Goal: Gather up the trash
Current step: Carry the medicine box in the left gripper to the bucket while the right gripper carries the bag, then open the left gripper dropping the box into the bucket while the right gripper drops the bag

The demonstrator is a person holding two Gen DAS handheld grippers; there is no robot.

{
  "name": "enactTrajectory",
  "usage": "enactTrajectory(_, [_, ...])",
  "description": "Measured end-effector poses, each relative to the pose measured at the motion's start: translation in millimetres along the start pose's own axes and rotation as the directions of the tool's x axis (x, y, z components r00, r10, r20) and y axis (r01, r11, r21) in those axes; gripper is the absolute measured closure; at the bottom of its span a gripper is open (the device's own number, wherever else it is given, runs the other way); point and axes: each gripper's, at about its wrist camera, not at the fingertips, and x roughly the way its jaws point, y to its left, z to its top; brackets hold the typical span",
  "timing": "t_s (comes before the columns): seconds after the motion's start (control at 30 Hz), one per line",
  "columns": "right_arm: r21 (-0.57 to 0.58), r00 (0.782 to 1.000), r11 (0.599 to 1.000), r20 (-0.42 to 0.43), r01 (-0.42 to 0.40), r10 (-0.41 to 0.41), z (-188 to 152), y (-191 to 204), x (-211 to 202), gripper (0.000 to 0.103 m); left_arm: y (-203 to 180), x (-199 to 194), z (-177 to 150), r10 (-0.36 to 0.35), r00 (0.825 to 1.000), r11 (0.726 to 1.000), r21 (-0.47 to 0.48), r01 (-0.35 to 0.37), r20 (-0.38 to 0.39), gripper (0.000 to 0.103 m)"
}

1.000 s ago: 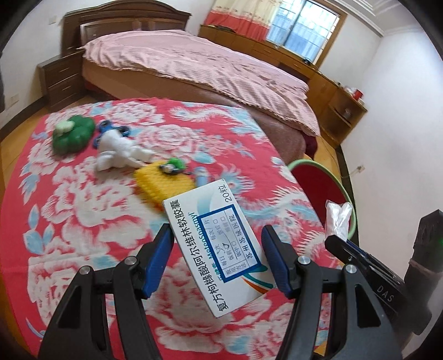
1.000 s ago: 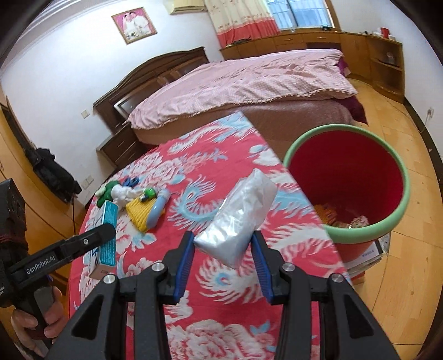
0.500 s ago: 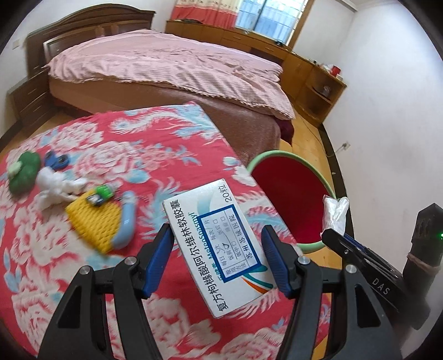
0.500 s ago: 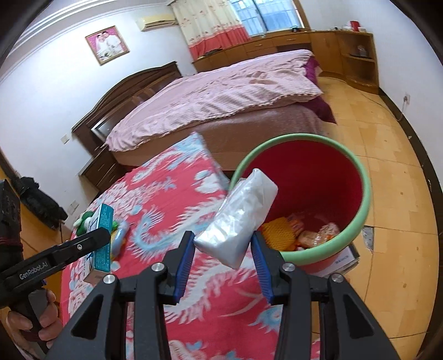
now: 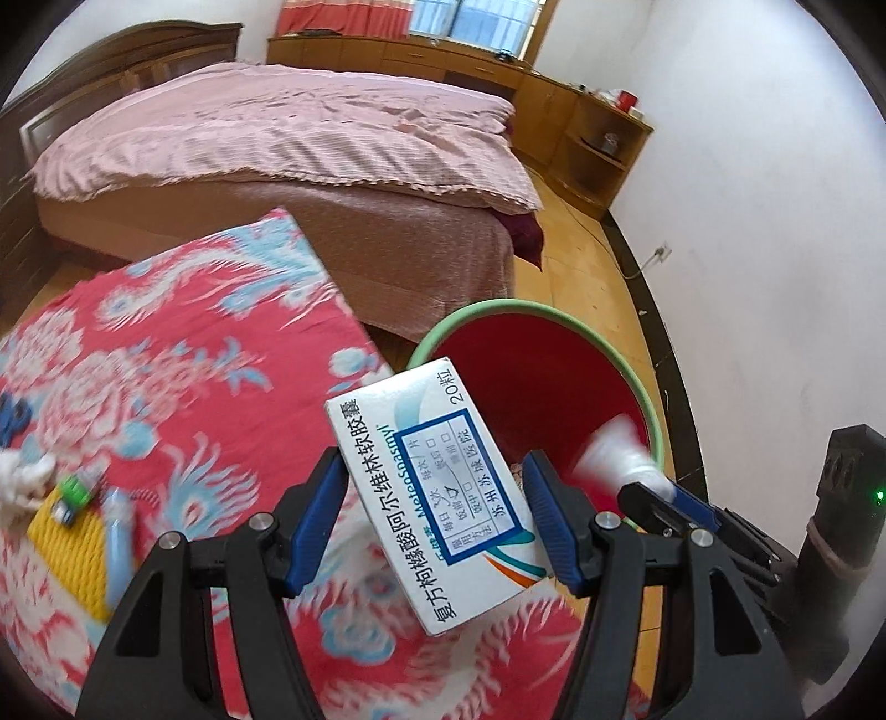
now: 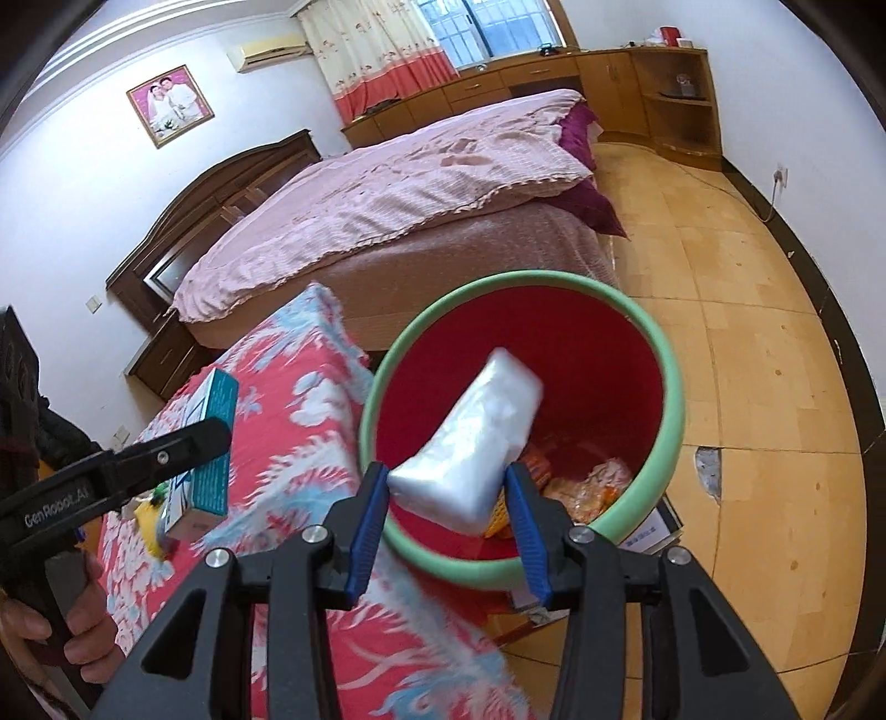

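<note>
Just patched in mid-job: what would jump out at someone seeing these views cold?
First, the red bin with its green rim, on the floor by the table's corner, some trash already inside. The right gripper holds a clear plastic packet over its mouth. The left gripper grips a white medicine box at the flowered red tablecloth's edge.

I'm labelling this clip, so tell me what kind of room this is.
Most likely a home bedroom. A large bed with a pink cover and a dark wooden headboard fills the middle, a framed portrait hangs on the wall, and curtains cover the window above low wooden cabinets.
</note>
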Motion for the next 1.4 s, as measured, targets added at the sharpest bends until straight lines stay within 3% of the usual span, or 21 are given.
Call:
enactTrajectory(0.47, [0.078, 0.999, 0.997, 0.035, 0.021, -0.024, 8.6, -37.6, -1.5, 0.049, -37.1, 45.5, 16.8, -0.048, 0.998, 0.994, 0.095, 0.051, -0.035, 0.037])
enactTrajectory(0.63, [0.108, 0.998, 0.993, 0.04, 0.037, -0.041, 9.4, -49.9, -1.7, 0.046, -43.8, 50.8, 20.1, 0.011, 1.0, 0.993, 0.117, -0.009, -0.016, 0.036])
enactTrajectory(0.77, [0.125, 0.998, 0.991, 0.041, 0.038, -0.044, 8.5, -53.7, -2.7, 0.044, -43.4, 46.9, 19.8, 0.003, 1.0, 0.995, 0.104, -0.002, -0.006, 0.029])
enactTrajectory(1.03, [0.128, 0.998, 0.991, 0.048, 0.031, -0.038, 7.5, -49.8, -8.2, 0.041, -36.2, 33.6, 18.8, -0.025, 1.0, 0.998, 0.063, 0.025, -0.001, 0.029])
enactTrajectory(1.4, [0.107, 0.998, 0.994, 0.057, 0.007, -0.013, -0.1, -29.1, -25.0, 0.04, -5.1, -9.5, 5.3, 0.02, 0.999, 1.0, -0.007, -0.02, 0.048, 0.029])
